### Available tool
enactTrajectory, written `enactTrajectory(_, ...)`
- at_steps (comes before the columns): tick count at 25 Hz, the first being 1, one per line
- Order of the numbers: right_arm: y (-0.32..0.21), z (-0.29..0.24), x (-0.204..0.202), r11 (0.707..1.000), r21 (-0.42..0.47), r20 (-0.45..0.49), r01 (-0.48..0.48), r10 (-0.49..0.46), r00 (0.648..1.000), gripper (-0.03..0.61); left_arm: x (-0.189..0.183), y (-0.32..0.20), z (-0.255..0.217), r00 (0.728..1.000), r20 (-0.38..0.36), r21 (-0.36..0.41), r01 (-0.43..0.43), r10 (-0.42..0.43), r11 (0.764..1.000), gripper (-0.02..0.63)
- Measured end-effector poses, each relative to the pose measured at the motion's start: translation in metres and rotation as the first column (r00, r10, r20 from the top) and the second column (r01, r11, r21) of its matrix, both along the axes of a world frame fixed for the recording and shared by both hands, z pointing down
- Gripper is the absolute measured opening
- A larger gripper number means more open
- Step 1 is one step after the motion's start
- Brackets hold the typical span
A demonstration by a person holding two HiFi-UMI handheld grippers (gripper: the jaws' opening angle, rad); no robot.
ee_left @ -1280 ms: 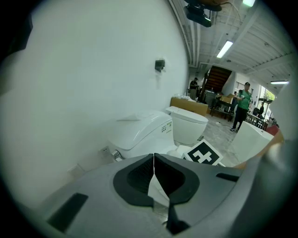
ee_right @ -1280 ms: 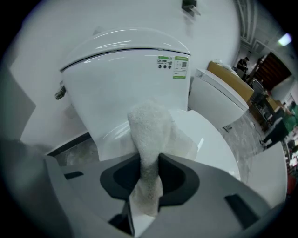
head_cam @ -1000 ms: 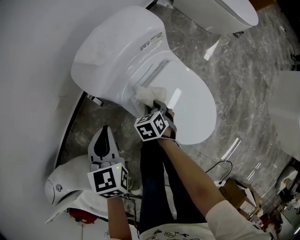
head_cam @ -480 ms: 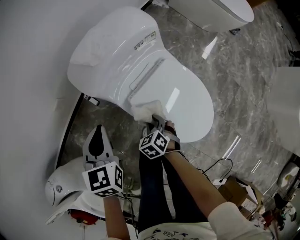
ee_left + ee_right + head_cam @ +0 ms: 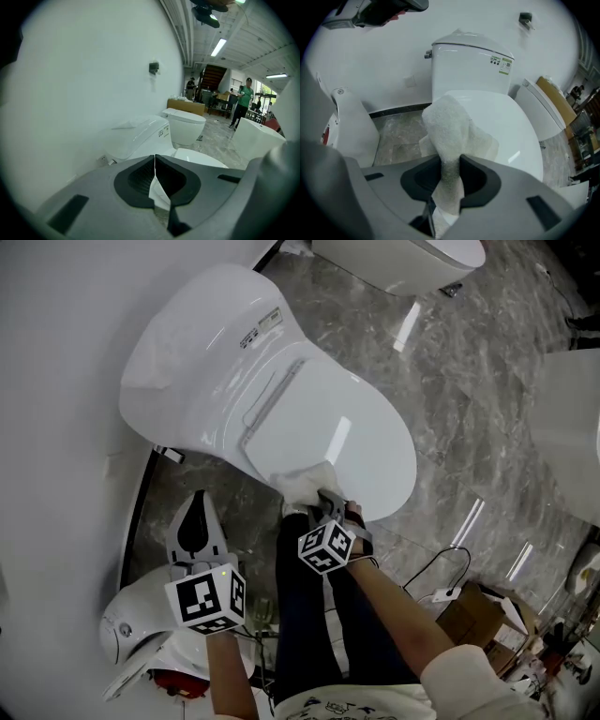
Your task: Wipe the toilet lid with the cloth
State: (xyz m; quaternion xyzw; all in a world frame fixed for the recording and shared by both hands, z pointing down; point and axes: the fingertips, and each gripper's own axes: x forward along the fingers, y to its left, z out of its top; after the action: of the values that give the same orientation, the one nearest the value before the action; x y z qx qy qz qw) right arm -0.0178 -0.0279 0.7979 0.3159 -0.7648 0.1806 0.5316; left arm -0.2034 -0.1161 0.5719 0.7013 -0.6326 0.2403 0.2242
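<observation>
- Since a second ago your cloth [image 5: 305, 486] has slid along the toilet lid [image 5: 328, 418], away from the hinge, to the lid's near edge.
- It lies bunched on the lid, its tail clenched between the jaws of your right gripper [image 5: 323, 501].
- Your left gripper [image 5: 192, 526] hangs well apart, with its jaws pressed together and empty.

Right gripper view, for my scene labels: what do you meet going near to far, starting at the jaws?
Nearest first: right gripper → cloth → toilet lid → tank → wall.
</observation>
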Motion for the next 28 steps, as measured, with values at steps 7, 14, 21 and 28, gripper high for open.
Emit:
enactTrajectory(7, 0.016, 0.003, 0.053, 0.997, -0.023, 0.021, -0.072, 0.073, 0.997, 0.098, 0.028, -0.008, -0.004, 0.998, -0.003, 0.008, -0.063, 0.063, 0.998, 0.011)
enactTrajectory(14, 0.032, 0.008, 0.116, 0.978, -0.043, -0.005, -0.203, 0.203, 0.979, 0.100, 0.055, -0.010, -0.007, 0.993, -0.006, 0.010, -0.118, 0.118, 0.993, 0.011)
enactTrajectory(21, 0.050, 0.016, 0.182, 0.925, -0.055, -0.056, -0.375, 0.372, 0.927, 0.101, 0.074, -0.011, -0.009, 0.987, -0.003, 0.014, -0.161, 0.161, 0.987, 0.011)
enactTrajectory(28, 0.056, 0.020, 0.210, 0.854, -0.100, -0.060, -0.511, 0.508, 0.860, 0.101, 0.088, -0.012, -0.012, 0.983, -0.003, 0.018, -0.181, 0.181, 0.983, 0.011)
